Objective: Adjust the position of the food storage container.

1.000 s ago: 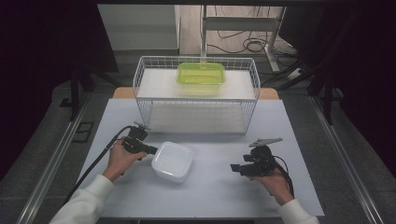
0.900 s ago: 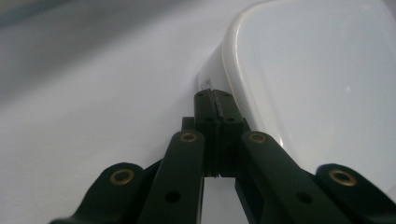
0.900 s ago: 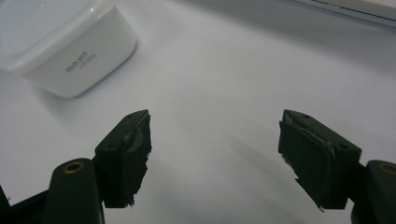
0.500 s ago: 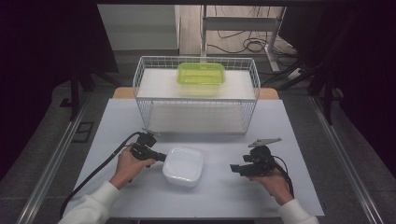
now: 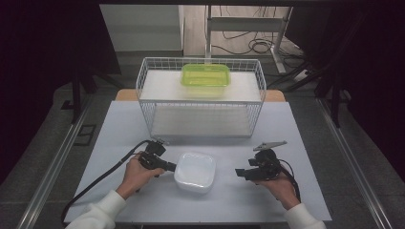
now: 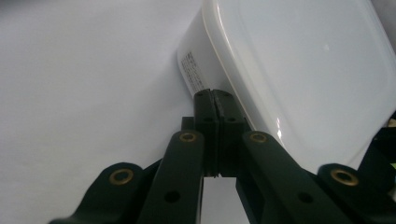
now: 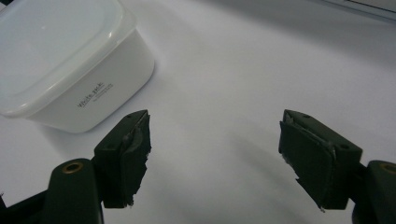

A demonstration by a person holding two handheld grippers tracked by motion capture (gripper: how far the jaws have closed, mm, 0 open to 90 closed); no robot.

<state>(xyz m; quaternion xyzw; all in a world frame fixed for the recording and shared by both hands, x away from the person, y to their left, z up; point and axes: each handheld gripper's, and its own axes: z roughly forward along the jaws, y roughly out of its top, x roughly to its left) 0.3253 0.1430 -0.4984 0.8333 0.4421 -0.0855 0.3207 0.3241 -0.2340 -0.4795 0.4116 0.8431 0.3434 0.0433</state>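
1. Left tool (image 5: 168, 166) is sitting lower left of centre in the high view, jaws fully closed with nothing between them, tips pressing against the white box's (image 5: 195, 171) side.
2. Box is resting lidded on the desk (image 5: 119, 129), lower centre.
3. Right tool (image 5: 240, 172) is hovering lower right, jaws wide apart, gripping nothing.

Wire basket (image 5: 200, 119) blocks far side; bare table (image 5: 224, 202) (near right tool (image 5: 237, 172)) passable.

Dark room, grey floor (image 5: 57, 143), cables (image 5: 248, 45) behind the pale table (image 5: 119, 124).
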